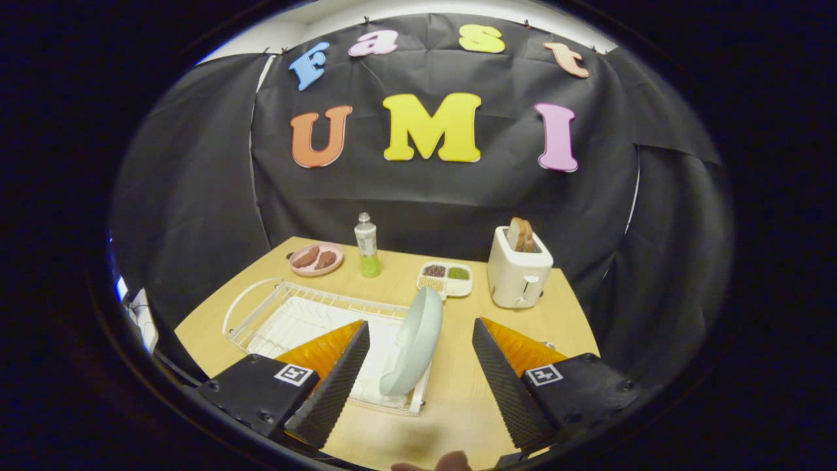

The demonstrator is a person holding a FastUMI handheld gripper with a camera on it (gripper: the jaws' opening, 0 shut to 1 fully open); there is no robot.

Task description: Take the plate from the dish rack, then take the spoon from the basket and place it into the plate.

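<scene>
I have the gripper (pixel 418 340) hanging above the near part of the tabletop (pixel 458 386), its fingers spread wide and grasping nothing. Between them, a little ahead, the plate (pixel 413 343) stands on edge in the right end of the dish rack (pixel 294 320), tilted, its pale hollow face turned toward the left finger (pixel 340 379). Neither finger touches the plate; the right finger (pixel 503 379) is well apart from it, over bare wood. The dish rack lies along the left side of the tabletop, a white wire frame with a ribbed tray under it. I cannot make out the spoon or its basket.

Toward the far edge I see a pink dish (pixel 316 258) holding brown pieces near the far left corner, a bottle (pixel 367 245) with green liquid just beside it, a white divided tray (pixel 445 278) of grains near the middle, and a white toaster (pixel 519 271) with bread (pixel 520 234) sticking out, by the far right corner. At the near edge, a fingertip (pixel 451 462) shows below the gripper.
</scene>
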